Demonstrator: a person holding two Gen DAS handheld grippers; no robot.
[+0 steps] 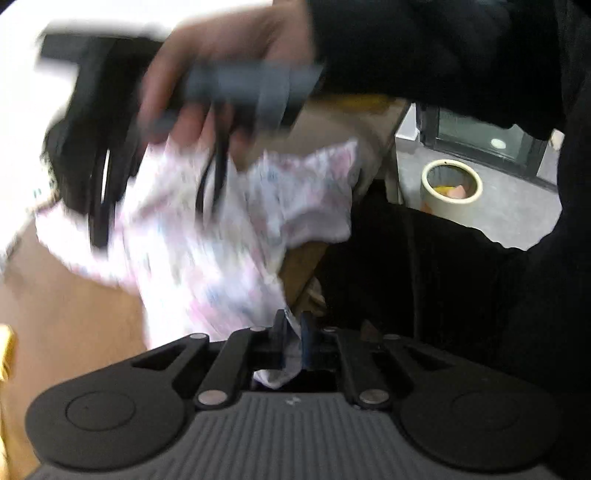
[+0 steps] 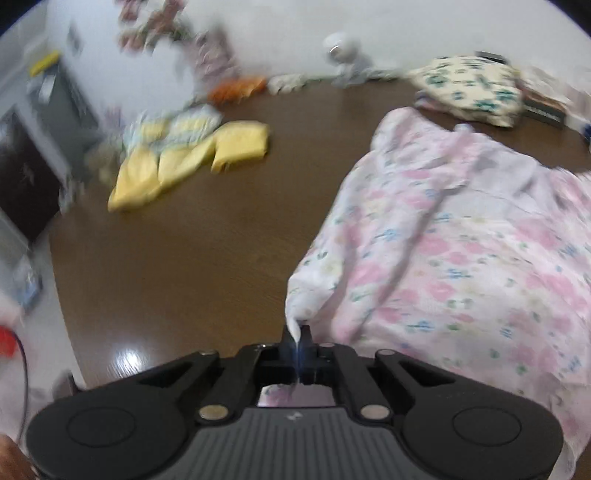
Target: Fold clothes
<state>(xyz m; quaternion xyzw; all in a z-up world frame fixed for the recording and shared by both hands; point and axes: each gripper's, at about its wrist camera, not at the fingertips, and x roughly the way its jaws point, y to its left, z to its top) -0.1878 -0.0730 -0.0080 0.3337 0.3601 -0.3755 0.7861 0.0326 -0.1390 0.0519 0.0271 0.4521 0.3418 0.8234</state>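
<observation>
Pink flowered garment (image 2: 461, 240) lies on brown table (image 2: 166, 258), right of yellow cloth (image 2: 192, 158). Right gripper (image 2: 300, 338) pinches its near corner; left gripper (image 1: 292, 332) pinches another edge (both views blurred). Likely step: lifting to spread. Next: pull taut, lay flat.

A dark brown wooden tabletop (image 2: 166, 266) catching a bright glare meets a plain white wall (image 2: 388, 29), while a grey floor (image 1: 517, 206) carries a round cream bin (image 1: 451, 186).
</observation>
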